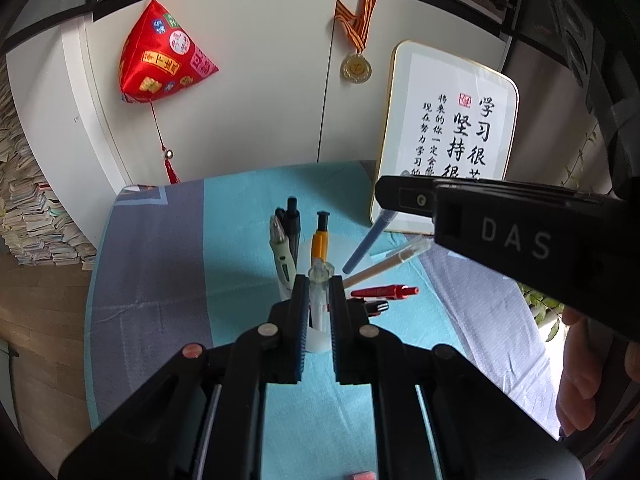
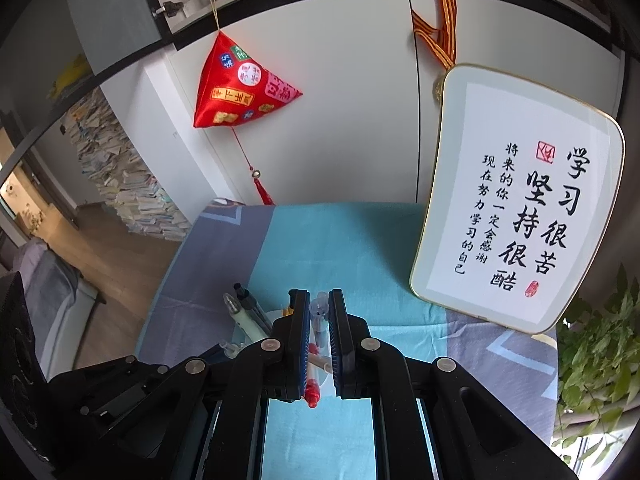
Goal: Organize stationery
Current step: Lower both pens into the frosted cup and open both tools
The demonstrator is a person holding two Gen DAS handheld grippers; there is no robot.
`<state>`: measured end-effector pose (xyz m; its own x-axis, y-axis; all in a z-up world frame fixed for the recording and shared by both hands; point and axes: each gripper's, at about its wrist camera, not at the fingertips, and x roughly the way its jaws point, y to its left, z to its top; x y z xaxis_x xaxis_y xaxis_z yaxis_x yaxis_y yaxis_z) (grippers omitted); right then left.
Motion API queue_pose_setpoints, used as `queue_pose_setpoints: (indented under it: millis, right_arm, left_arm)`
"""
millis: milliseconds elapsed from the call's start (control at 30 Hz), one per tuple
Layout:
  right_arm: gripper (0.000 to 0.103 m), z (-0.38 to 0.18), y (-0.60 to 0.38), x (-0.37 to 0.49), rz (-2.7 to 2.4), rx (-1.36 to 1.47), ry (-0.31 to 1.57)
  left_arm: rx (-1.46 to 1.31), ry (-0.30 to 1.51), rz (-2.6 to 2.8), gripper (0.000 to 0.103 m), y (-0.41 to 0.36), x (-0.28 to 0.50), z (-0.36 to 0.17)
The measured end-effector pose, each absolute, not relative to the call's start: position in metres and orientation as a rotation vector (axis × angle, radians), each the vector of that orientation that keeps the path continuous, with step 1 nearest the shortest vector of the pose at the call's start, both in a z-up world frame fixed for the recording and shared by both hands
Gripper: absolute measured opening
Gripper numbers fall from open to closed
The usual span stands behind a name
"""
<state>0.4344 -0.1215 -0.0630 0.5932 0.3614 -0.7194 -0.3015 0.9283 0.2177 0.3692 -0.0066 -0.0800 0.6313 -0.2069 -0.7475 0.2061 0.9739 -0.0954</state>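
Note:
A translucent pen cup [image 1: 318, 336] stands on the blue cloth and holds several pens: black, pale green, orange [image 1: 320, 242] and a tan pen [image 1: 384, 266]. My left gripper [image 1: 319, 288] is shut on a clear-capped white pen [image 1: 319, 280] standing in the cup. My right gripper [image 2: 319, 300] is shut on a blue pen with a clear cap [image 2: 318, 312], seen slanting over the cup in the left wrist view [image 1: 366, 246]. A red pen [image 1: 386, 292] and a black pen [image 1: 376, 307] lie on the cloth to the right of the cup. The red pen also shows below the right jaws [image 2: 312, 392].
A framed calligraphy board [image 2: 516, 200] leans at the back right of the table. A red hanging ornament [image 1: 162, 58] and a medal [image 1: 356, 68] hang on the white cabinet. A potted plant [image 2: 600, 360] is at the right edge. Book stacks [image 2: 132, 188] line the floor on the left.

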Motion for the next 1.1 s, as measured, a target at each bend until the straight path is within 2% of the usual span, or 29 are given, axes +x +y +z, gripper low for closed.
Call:
queue_pose_setpoints:
  millis: [400,500,600,633,667,1100]
  right_arm:
    - [0.010,-0.074,-0.120,0.434,0.398,0.071,0.895]
    - [0.010,-0.076,-0.121,0.432,0.408,0.087,0.901]
    - [0.010,-0.072,-0.122,0.427,0.406,0.077,0.890]
    - [0.010,-0.070,-0.122,0.424,0.408,0.075,0.885]
    - [0.010,-0.068,-0.123,0.422,0.411,0.077,0.881]
    - [0.010,-0.029,-0.131,0.367,0.405,0.033,0.797]
  left_arm:
    - [0.015,0.849,-0.225,0.009,-0.008,0.368,-0.082]
    - [0.013,0.849,-0.216,0.013,-0.006,0.366,-0.080]
    - [0.017,0.836,-0.205,0.031,-0.006,0.362,-0.076]
    - [0.020,0.826,-0.199,0.040,-0.005,0.360,-0.073]
    - [0.022,0.814,-0.194,0.042,-0.005,0.357,-0.070]
    - [0.017,0.749,-0.196,0.042,-0.001,0.316,-0.037]
